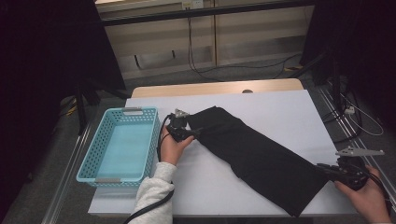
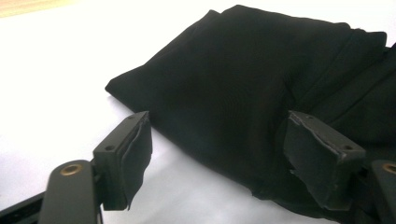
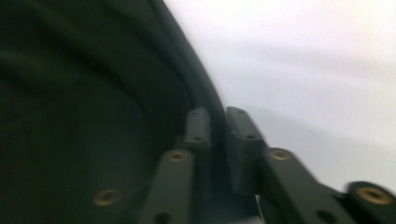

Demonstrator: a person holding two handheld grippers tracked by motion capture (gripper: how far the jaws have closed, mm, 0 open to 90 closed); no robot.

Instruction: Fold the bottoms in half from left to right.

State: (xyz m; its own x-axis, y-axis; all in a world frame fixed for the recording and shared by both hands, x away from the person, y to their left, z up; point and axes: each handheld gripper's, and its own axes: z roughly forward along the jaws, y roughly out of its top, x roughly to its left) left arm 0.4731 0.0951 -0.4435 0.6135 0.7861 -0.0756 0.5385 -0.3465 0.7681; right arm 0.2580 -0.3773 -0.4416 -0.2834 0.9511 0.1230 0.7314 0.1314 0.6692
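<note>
a long black cloth lies diagonally on the white table cover, its upper end near the middle of the sheet and its lower end close to the near right edge. the upper end is folded into a thicker, rounded bundle; the lower end spreads wider and flat, with one corner almost at the near edge of the cover. bare white surface lies open beyond the cloth toward the far right, and in front of it toward the near left. a light blue perforated basket stands at the left edge of the cover, just beside the left hand, and overhangs that edge. a strip of wooden tabletop shows past the far edge of the sheet.

left gripper: at the cloth's upper end, jaws spread wide. in the left gripper view the left gripper's pads stand well apart on either side of the folded edge of the cloth; whether the right-hand pad touches the fabric cannot be told.

right gripper: at the cloth's lower right edge, near the right border of the cover. in the blurred right gripper view the right gripper has its jaws nearly together, pinching the cloth's hem between the pads.
</note>
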